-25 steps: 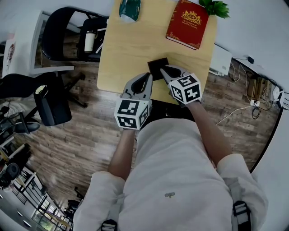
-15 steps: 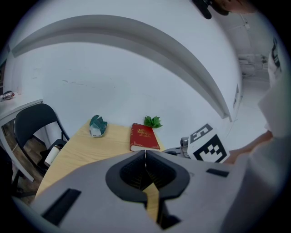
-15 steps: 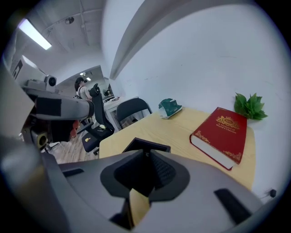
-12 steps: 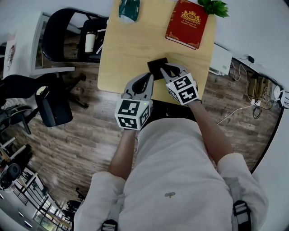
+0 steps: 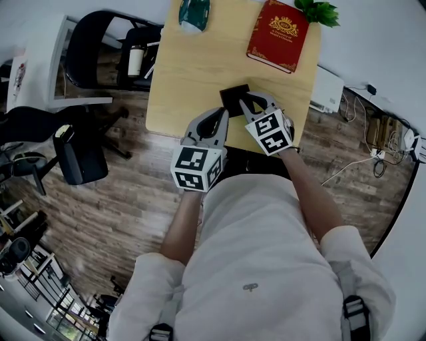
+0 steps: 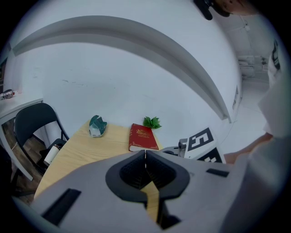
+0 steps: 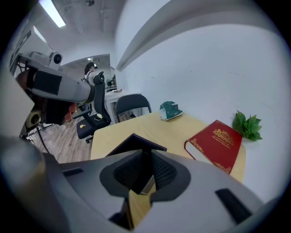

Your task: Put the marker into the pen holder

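Both grippers are closed and empty. The left gripper (image 6: 145, 154) has its jaws pressed together with nothing between them. It hangs at the desk's (image 5: 193, 73) near edge, just left of the right one. The right gripper (image 7: 145, 153) is also closed, with no object visible in it, and its tips are right over the near side of the black pen holder (image 5: 231, 96).

I can't find the marker in any view. It isn't on the bare desk or in either gripper. It may already be inside the holder, but the opening isn't visible enough to confirm.

Risks:
- The right gripper's tips are almost touching the holder. It looks light, so any push would likely slide or tip it.
- With the jaws closed, nothing can be picked up until they open.

Other things around, all far from the holder and not in the way:
- red book (image 5: 276, 33), far right
- plant (image 5: 318, 10) behind the book
- teal object (image 5: 193, 12), far left
- black chair (image 5: 100, 46) off the desk's left side
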A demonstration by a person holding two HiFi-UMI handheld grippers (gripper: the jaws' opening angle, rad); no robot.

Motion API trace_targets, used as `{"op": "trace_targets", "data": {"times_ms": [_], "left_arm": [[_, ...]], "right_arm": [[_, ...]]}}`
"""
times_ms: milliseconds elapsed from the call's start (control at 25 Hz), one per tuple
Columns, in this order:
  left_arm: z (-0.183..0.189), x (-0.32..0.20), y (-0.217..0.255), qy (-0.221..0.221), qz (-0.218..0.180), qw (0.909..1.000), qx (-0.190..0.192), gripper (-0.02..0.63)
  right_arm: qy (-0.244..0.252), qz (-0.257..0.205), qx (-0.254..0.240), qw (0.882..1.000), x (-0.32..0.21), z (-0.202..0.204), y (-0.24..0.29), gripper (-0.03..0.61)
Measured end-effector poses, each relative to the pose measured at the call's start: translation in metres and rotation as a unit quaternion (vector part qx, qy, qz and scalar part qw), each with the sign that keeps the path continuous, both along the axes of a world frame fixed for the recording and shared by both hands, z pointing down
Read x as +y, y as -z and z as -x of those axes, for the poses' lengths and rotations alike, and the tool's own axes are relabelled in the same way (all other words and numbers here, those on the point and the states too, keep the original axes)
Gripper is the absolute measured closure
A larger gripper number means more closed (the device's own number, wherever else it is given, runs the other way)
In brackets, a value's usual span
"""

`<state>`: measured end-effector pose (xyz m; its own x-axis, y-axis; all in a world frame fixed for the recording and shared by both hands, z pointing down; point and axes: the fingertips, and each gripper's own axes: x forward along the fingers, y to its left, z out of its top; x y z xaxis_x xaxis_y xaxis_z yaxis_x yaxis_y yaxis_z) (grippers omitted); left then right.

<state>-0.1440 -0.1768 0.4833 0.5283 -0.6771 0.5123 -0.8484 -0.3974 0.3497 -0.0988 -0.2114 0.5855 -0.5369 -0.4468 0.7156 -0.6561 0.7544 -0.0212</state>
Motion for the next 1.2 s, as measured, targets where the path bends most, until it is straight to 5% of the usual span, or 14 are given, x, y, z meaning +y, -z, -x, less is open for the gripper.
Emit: {"op": "trace_targets", "data": {"times_ms": [1200], "left_arm": [[-0.003,0.017,0.012,-0.007,-0.018,0.9998,-0.009,0.604]], "right_arm": [[-0.011,-0.022,-0.021,0.999,0.013,-0.008,0.026,0.526]]}}
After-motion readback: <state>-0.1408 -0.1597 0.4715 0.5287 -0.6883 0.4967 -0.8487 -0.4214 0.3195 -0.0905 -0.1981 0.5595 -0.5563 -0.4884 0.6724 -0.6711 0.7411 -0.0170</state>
